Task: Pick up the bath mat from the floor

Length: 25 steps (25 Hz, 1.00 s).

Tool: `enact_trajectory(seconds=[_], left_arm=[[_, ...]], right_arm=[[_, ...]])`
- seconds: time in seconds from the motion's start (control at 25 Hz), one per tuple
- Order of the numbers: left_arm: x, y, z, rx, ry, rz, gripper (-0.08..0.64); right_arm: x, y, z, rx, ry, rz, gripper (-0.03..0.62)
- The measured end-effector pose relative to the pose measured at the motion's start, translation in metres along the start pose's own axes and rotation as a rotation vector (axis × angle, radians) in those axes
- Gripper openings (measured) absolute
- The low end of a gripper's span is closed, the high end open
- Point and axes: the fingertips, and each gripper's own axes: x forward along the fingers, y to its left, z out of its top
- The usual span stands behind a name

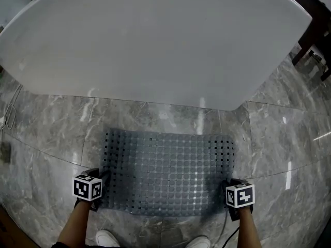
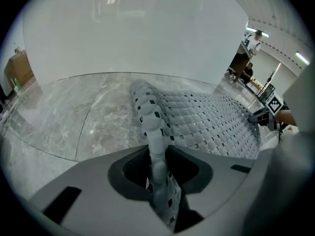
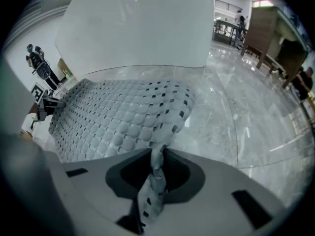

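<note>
We are standing by the big white tub (image 1: 155, 40). The grey bath mat (image 1: 168, 172) is on the shiny stone floor (image 1: 46, 138), just beside the tub, on our side of it. It is bumpy and has lots of little square holes.

Our left gripper (image 2: 158, 167) is pinching the mat. Its two jaws squeeze the mat's left edge, at the corner far from the tub. The pinched bit stands up in a thin fold between the jaws, and the fold runs on toward the tub.

Our right gripper (image 3: 155, 170) is pinching the mat too. Its jaws squeeze the right edge, also at the corner far from the tub. A strip of mat pokes through between them.

Between the two grippers the mat looks mostly flat, but both pinched edges are bent up. The edge near the tub seems to rest on the floor.

Each gripper has a cube (image 1: 87, 187) with black and white squares on it. Our two white shoes (image 1: 106, 237) are farther from the tub than the mat.
</note>
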Motion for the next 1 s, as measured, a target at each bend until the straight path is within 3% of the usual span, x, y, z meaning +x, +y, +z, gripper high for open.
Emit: enact_trajectory(seconds=[0.2,0.48,0.64,1.0], left_arm=[[-0.016,-0.012,0.008,0.02,-0.06,-0.062,0.086],[-0.056,-0.037,0.025,0.048,-0.202,-0.113,0.075],[-0.09,-0.057,0.055,0.09,-0.272,-0.117,0.071],[-0.215,-0.102,0.146,0.117,-0.348,-0.124,0.064]], right_arm=[[-0.018,0.01,0.004,-0.024,-0.048,0.028,0.063],[-0.054,0.03,0.023,-0.135,-0.16,0.026,0.06],[-0.088,0.044,0.047,-0.201,-0.224,0.018,0.06],[-0.232,0.064,0.109,-0.188,-0.293,-0.01,0.06]])
